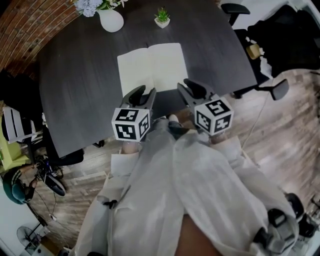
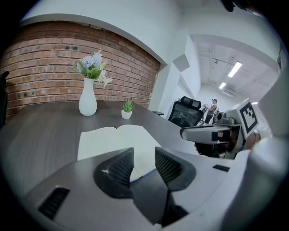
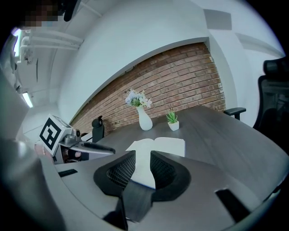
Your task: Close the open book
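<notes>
An open book (image 1: 152,67) with blank cream pages lies flat on the dark table (image 1: 75,90), its spine running away from me. My left gripper (image 1: 144,91) hovers just short of the book's near left corner, jaws apart and empty. My right gripper (image 1: 186,86) hangs by the near right corner, also open with nothing between its pads. In the left gripper view the book (image 2: 119,137) lies beyond the left gripper (image 2: 144,155), and the right gripper (image 2: 203,132) shows at the right. In the right gripper view the book (image 3: 158,146) lies past the right gripper (image 3: 142,158).
A white vase (image 1: 111,20) with flowers and a small potted plant (image 1: 162,19) stand at the table's far edge, behind the book. Office chairs (image 1: 235,10) stand at the right of the table. A brick wall (image 2: 49,76) runs behind it.
</notes>
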### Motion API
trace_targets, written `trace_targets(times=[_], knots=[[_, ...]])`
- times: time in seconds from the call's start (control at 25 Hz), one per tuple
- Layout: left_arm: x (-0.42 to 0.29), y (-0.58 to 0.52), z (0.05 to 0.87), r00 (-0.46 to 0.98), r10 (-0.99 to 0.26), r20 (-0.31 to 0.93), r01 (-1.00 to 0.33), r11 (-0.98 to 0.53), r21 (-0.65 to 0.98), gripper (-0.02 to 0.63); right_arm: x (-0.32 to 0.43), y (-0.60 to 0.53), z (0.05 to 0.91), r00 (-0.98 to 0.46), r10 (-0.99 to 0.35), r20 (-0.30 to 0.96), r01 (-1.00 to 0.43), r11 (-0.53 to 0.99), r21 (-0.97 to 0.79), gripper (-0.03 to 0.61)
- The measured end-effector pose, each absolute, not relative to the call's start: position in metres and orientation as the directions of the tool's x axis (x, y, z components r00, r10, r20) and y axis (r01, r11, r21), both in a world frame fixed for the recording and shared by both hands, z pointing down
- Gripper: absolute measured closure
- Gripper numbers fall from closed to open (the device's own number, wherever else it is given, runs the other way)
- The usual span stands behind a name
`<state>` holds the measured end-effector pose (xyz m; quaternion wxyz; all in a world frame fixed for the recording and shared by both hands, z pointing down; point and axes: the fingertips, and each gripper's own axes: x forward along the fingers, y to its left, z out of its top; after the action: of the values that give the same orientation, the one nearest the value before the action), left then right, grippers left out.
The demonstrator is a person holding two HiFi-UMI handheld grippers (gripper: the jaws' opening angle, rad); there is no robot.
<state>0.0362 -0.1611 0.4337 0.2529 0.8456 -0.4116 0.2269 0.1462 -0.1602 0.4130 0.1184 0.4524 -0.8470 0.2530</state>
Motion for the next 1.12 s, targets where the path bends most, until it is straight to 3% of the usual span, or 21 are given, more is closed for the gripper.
trace_targets(times=[0.32, 0.68, 1.12], knots=[[0.033, -0.176, 0.435, 0.606, -0.523, 0.599, -0.76, -0.604, 0.241, 0.489, 0.14, -0.169, 0.416, -0.515, -0.729, 0.451, -0.854, 0.395, -0.338, 0.495], [0.039, -0.177, 0.45, 0.599, -0.447, 0.665, -0.696, -0.701, 0.156, 0.489, 0.144, -0.169, 0.424, -0.47, -0.738, 0.484, -0.878, 0.335, -0.342, 0.495], [0.06, -0.167, 0.48, 0.561, -0.375, 0.738, -0.549, -0.836, -0.007, 0.445, 0.161, -0.156, 0.442, -0.427, -0.738, 0.523, -0.895, 0.261, -0.363, 0.495]])
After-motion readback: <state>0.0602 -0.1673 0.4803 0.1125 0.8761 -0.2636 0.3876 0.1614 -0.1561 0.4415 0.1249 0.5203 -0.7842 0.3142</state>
